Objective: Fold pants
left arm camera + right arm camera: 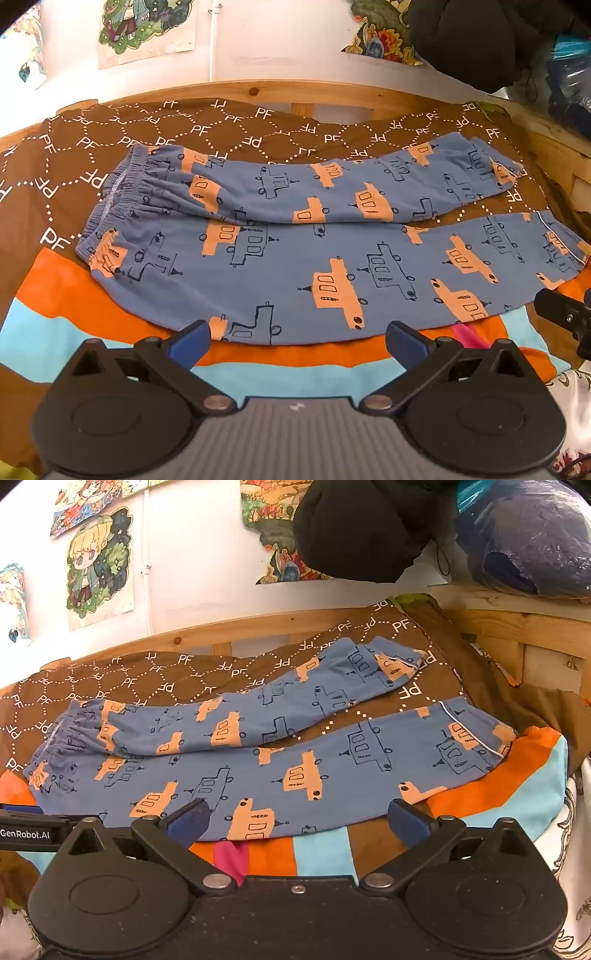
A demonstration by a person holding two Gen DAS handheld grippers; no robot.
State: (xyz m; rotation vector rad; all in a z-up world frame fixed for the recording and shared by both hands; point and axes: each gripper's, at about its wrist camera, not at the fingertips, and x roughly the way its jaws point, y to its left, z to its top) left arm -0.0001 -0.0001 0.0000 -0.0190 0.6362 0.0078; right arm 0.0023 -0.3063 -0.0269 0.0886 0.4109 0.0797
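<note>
Blue pants (295, 254) printed with orange and outlined boats lie flat on the bed, waistband at the left, both legs stretching to the right. The far leg (369, 188) angles slightly away from the near leg. My left gripper (297, 338) hovers open just before the near leg's lower edge, nothing between its blue pads (192, 341). In the right wrist view the same pants (258, 760) lie ahead, and my right gripper (297, 818) stands open over the near leg's edge, closer to the cuffs (476, 738). The left gripper's side (26, 830) shows at the left.
The pants rest on a brown "PF" patterned cover (110, 155) and an orange, light-blue striped blanket (74, 325). A wooden bed frame (332, 96) runs behind, with posters on the white wall. Dark clothing (362, 528) and a blue bag (528, 535) hang at upper right.
</note>
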